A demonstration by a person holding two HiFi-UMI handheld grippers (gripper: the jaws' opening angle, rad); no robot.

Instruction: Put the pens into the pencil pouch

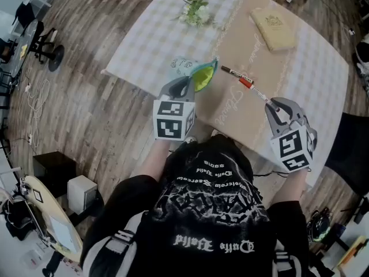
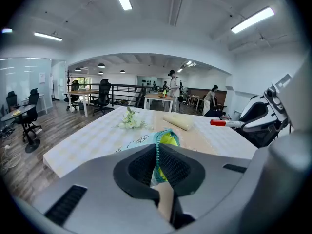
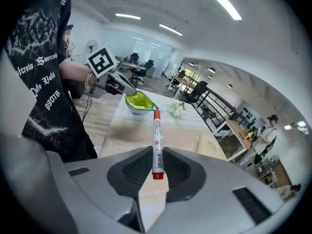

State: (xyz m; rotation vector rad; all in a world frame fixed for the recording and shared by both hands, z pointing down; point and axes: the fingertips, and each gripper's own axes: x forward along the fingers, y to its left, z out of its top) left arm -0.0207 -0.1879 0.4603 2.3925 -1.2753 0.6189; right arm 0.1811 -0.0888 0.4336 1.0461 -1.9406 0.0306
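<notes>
Basically left gripper pinches pouch rim, probably to hold its mouth open; right gripper clamps pen, aimed there.

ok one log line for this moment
left tongs shut on pouch | right tongs shut on pen | pouch mouth open | second pen on table

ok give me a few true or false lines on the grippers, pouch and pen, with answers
1. The left gripper is shut on the pouch. True.
2. The right gripper is empty. False: it is shut on a red-capped pen.
3. The pouch is zipped shut. False: its mouth gapes and the yellow-green lining shows.
4. Flowers lie on the table. True.
5. The pen is inside the pouch. False: it is outside, apart from it.
</notes>
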